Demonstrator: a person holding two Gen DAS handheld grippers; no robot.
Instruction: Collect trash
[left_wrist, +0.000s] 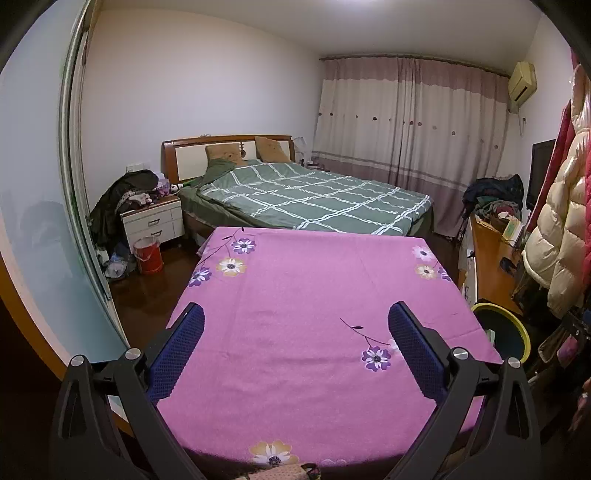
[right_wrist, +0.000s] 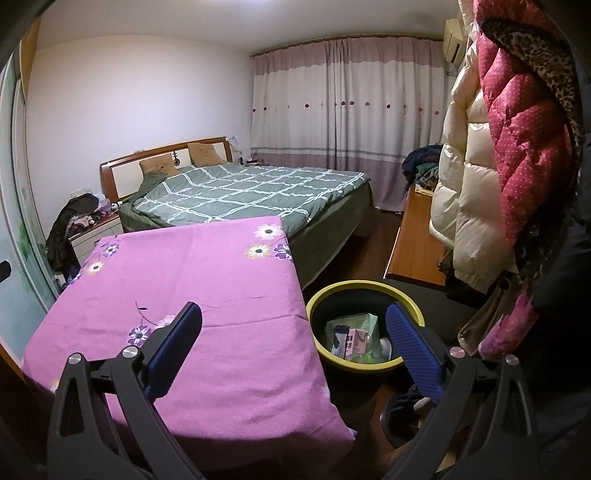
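Note:
A pink flowered cloth covers the table (left_wrist: 295, 295), which also shows in the right wrist view (right_wrist: 192, 273). A black bin with a yellow rim (right_wrist: 325, 295) stands on the floor to the table's right, holding cartons and wrappers (right_wrist: 352, 338); its edge shows in the left wrist view (left_wrist: 517, 325). My left gripper (left_wrist: 295, 325) is open and empty above the cloth. My right gripper (right_wrist: 293, 325) is open and empty, spanning the table's right edge and the bin.
A bed with a green checked quilt (left_wrist: 314, 195) lies beyond the table. A white nightstand (left_wrist: 153, 221) piled with clothes and a red bucket (left_wrist: 147, 254) stand at left. A wooden desk (right_wrist: 417, 240) and hanging puffer coats (right_wrist: 517, 147) crowd the right.

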